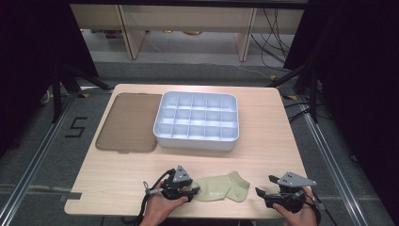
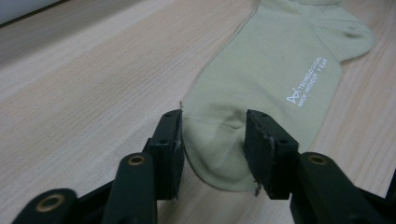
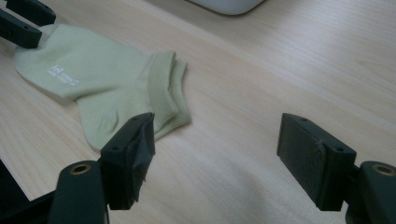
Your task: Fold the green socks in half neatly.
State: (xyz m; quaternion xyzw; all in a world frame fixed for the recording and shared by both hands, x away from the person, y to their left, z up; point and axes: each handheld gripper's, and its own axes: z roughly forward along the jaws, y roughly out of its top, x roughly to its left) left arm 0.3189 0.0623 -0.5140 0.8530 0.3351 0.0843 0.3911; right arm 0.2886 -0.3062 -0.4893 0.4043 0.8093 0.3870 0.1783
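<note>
High view: sock [image 1: 222, 189] lies flat near the tabletop's front edge, between the two grippers. Left gripper [image 1: 194, 192] is at the sock's toe end, right gripper [image 1: 261, 193] sits just off the cuff end, apart from it. Looks like a setup for a two-handed grab, one end each. Organizer [image 1: 196, 121], white with a grid of empty cells, sits mid-tabletop toward the back; its brown lid [image 1: 129, 122] lies flat beside it on the left, so the cells are open for loading. Table [image 1: 282, 141] is light wood. Grey floor around it, a "5" taped on the left, cables and dark stands at the sides, pale furniture legs behind.

Left gripper view: jaws spread, straddling the sock's toe [image 2: 219, 149]; both pads level with the fabric, toe tip between them, not pinched yet. Judging by that, closing is the next move. White print on the sole faces up.

Right gripper view: jaws spread wide over bare wood. Cuff [image 3: 166, 84] lies just beyond the left pad [image 3: 135, 154], no contact. Needs to shift toward the cuff before closing.
</note>
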